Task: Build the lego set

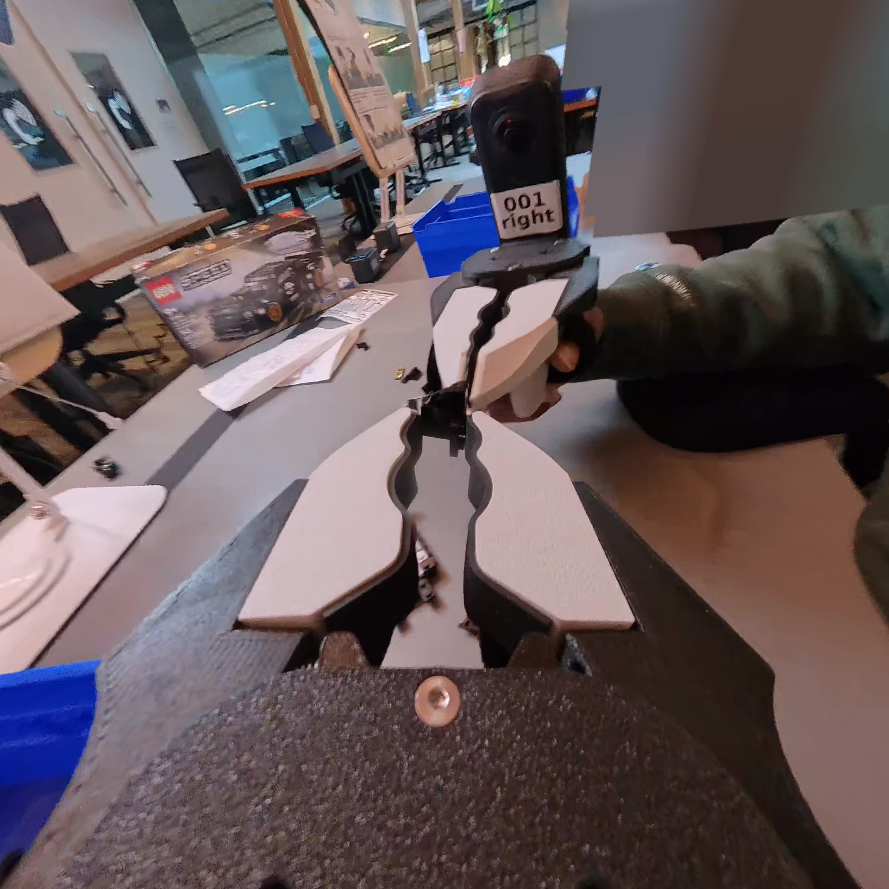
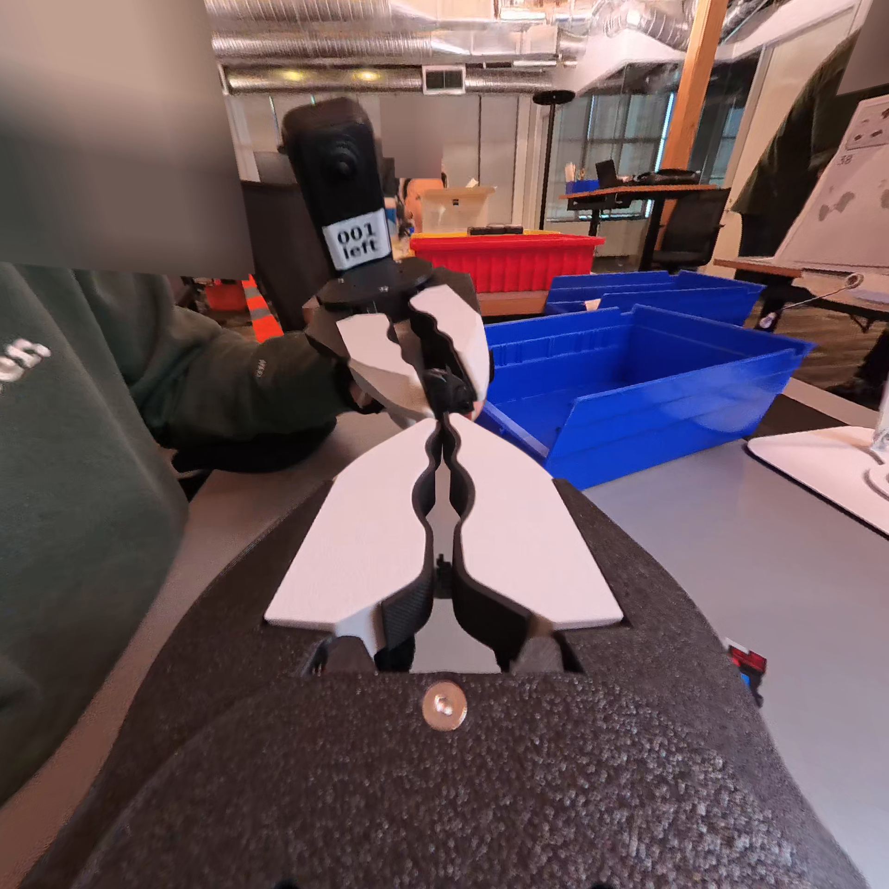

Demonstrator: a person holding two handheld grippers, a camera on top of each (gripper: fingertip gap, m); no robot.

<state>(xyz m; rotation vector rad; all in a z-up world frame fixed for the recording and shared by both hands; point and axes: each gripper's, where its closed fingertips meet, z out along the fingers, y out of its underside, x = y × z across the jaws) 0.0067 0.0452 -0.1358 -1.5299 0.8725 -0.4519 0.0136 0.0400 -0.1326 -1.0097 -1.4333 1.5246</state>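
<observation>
Both grippers meet tip to tip above a grey table [image 1: 231, 462]. My left gripper [image 1: 441, 411] is shut on a small black brick assembly [image 1: 443, 419], which spans the space between its two white fingertips. The right wrist view shows the same assembly [image 2: 452, 387] sitting between the left gripper's [image 2: 452, 403] fingers. My right gripper [image 2: 445, 423] is shut, its tips meeting right at the lower edge of the assembly. In the left wrist view the right gripper [image 1: 469, 388] comes in from above with its closed tips against the assembly. A person's hands in dark green sleeves hold both grippers.
A toy brick box [image 1: 240, 288], paper booklets [image 1: 288, 365] and small loose pieces [image 1: 409, 373] lie on the table behind. Blue bins [image 2: 649, 385] stand right of the grippers, with a red bin [image 2: 505, 260] farther back. A white lamp base [image 1: 72, 553] sits at the left. My left and right fingertips are right by each other.
</observation>
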